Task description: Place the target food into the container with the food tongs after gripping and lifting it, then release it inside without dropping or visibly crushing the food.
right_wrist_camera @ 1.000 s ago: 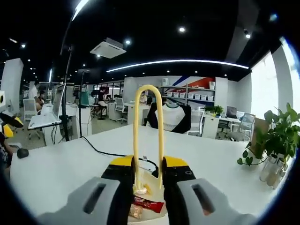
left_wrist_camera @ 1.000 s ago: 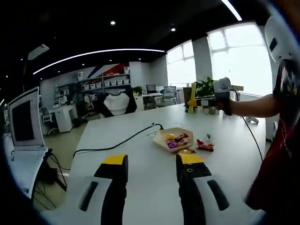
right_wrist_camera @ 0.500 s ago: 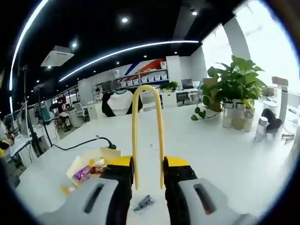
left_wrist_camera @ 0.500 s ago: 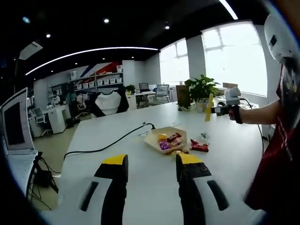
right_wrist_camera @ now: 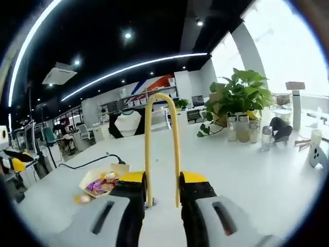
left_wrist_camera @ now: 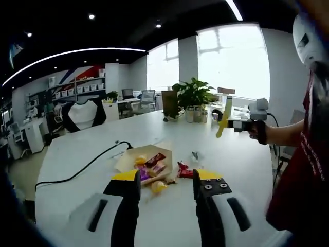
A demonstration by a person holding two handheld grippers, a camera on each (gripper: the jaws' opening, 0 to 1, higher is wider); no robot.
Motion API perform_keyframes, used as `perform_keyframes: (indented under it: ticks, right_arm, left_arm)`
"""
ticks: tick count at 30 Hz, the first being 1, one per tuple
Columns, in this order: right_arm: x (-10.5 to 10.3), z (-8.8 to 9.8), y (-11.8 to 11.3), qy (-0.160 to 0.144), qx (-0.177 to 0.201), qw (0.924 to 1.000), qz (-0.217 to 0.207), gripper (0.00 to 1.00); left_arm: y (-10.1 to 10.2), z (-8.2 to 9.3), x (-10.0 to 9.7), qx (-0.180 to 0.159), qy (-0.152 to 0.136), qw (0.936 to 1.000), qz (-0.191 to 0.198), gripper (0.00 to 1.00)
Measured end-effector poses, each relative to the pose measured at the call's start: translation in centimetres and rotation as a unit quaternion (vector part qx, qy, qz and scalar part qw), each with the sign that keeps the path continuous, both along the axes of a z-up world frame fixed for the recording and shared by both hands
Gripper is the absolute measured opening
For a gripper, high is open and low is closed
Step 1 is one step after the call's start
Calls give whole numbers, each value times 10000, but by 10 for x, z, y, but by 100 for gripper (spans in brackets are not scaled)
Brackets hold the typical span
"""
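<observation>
Yellow food tongs (right_wrist_camera: 161, 144) sit clamped in the right hand-held gripper (right_wrist_camera: 162, 193), left hand-held gripper (left_wrist_camera: 165, 188) open and empty, no snack lifted yet.

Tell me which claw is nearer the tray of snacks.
Left. The left claw hovers right at the near edge of the snack tray, open. The right claw, shut on yellow food tongs, is held up well off to the side.

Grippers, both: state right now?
Left gripper: open, nothing between its jaws.
Right gripper: shut on the yellow food tongs, held upright above the white table.
</observation>
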State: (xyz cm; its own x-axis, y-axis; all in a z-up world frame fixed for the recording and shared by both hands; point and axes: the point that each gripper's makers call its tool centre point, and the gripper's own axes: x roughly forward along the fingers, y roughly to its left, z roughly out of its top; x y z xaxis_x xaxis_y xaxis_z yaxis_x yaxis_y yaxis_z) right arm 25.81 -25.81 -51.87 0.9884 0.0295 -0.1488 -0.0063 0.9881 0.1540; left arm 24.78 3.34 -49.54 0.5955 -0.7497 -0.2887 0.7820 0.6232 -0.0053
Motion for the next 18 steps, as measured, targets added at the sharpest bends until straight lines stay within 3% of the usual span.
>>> perform_keyframes:
  ticks: [5,6,9,15,18]
  right_arm:
    - [-29,6,-7,8,-176,9998,4,22]
    - [-30,6,-8,17,-183,9998,13,22]
    - [-46,12,-17,-54,-103,9999,-64,22]
    - [-63,14,-23,-55,-59,9999,-130,22]
    - [-69,13,-26,-35,-66,9999,-154,22]
  left_arm:
    - [-81,-16,11,310,120,9975,-625,43]
    - [-86,-16,11,319,123,9972,-671,43]
    - [-129,-18,20,326,142,9951,-923,42]
    - [-173,-31,37,421,362,9942,-920,40]
    - [-183,-45,44,864,347,9916,-895,38]
